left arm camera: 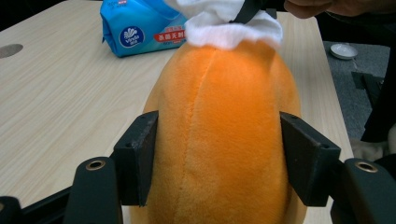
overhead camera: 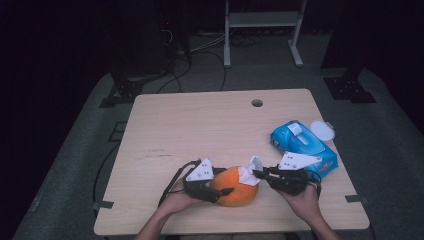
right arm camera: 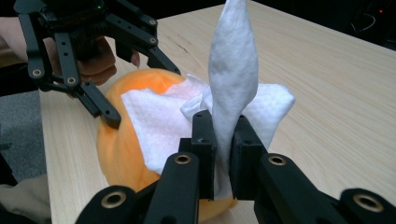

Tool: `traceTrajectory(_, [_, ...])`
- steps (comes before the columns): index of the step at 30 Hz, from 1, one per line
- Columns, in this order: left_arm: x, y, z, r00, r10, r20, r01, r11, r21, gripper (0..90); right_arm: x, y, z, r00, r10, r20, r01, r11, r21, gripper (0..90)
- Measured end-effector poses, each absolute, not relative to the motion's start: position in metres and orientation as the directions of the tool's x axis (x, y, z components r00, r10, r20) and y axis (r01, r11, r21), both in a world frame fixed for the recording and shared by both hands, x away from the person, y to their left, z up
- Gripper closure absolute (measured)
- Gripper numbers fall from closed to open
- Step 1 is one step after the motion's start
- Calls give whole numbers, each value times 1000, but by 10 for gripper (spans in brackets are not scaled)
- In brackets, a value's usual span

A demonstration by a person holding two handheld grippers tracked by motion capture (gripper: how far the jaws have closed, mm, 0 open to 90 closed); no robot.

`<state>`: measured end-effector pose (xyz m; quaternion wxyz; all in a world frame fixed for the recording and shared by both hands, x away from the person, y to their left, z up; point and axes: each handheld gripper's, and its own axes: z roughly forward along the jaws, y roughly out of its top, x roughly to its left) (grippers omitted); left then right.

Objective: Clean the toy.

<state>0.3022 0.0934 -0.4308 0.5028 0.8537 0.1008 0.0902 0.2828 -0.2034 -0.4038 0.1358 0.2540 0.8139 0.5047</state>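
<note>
Wiping an orange plush toy (overhead camera: pixel 233 187) with a white wipe (overhead camera: pixel 249 172) near the front edge of the surface (overhead camera: pixel 200 125).

The left tongs (left arm camera: pixel 217 158) straddle the toy's flanks, both pads pressed into the plush, so I read them as grasping it to steady it. The right tongs (right arm camera: pixel 223 154) are clenched on a bunched fold of the wipe, whose loose part drapes over the toy's far end while a twisted tail stands up above the jaws. A blue wipe pack (overhead camera: pixel 303 144) lies just beyond the right tongs, a small white lid (overhead camera: pixel 322 131) near its far side. The step in hand looks like rubbing the toy clean. Next, the right tongs likely need to drag the wipe along the plush, pressing lightly, while the left tongs hold firm so the toy cannot roll.
</note>
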Motion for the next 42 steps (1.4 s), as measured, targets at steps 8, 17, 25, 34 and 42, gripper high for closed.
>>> traceTrajectory(8, [301,90,-433,965,253,68,62,-472,879,372,277,-190,-400,-869,493,34,234,350,907,811])
traceTrajectory(17, [307,105,-437,961,275,8,121,-451,884,364,288,-207,-415,-839,536,92,316,342,885,811])
traceTrajectory(25, [306,93,-435,958,285,15,118,-443,889,344,287,-201,-407,-852,514,101,293,308,905,811])
traceTrajectory(34, [299,85,-433,958,280,56,83,-460,884,336,290,-204,-407,-845,528,89,299,329,896,811])
traceTrajectory(42, [291,68,-431,959,265,96,41,-468,883,322,286,-190,-401,-866,493,86,276,326,904,810])
